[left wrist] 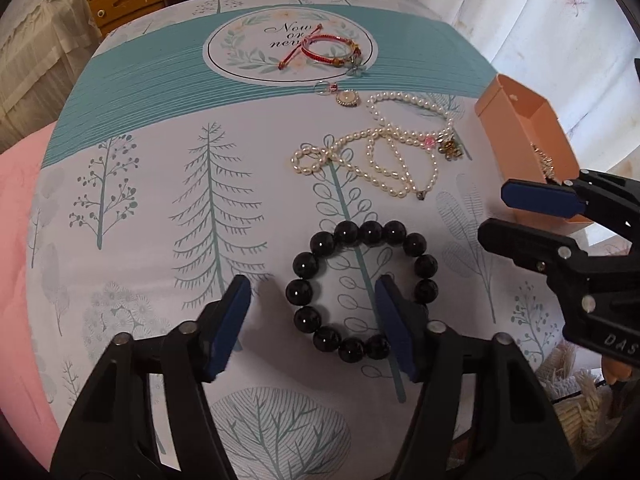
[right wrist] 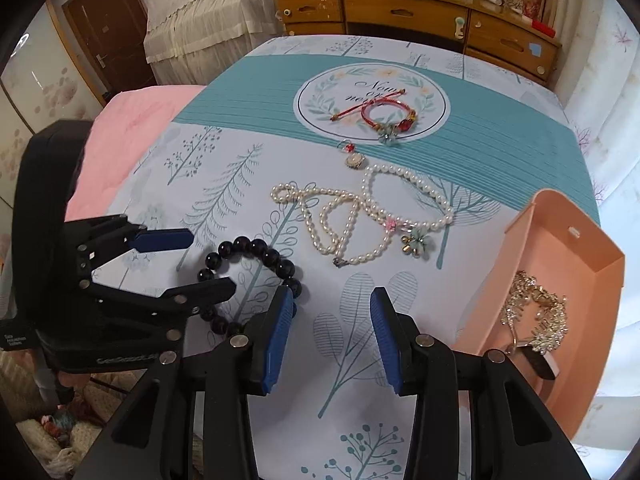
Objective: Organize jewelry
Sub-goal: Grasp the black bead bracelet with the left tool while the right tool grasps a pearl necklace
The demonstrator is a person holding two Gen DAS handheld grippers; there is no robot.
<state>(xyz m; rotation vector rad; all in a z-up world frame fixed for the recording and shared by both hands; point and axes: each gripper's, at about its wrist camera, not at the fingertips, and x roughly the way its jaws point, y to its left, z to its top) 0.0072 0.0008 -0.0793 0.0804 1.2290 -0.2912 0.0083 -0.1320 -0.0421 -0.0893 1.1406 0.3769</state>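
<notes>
Both wrist views: close, downward, overlapping.

In the left wrist view, the black round-bead bracelet (left wrist: pixel 362 291) is partly covered by a blue-padded finger, and the peach open box (left wrist: pixel 532 136) is cut by the other gripper's fingers (left wrist: pixel 536 198). The cloth's script lettering (left wrist: pixel 290 34) runs under the red cord bracelet (left wrist: pixel 328 50).

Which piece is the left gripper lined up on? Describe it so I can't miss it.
On the tree-print tablecloth, nearest the open left gripper, lies a ring of large glossy black beads. Unlike the white pearl strands beyond it, it is dark and chunky.
</notes>
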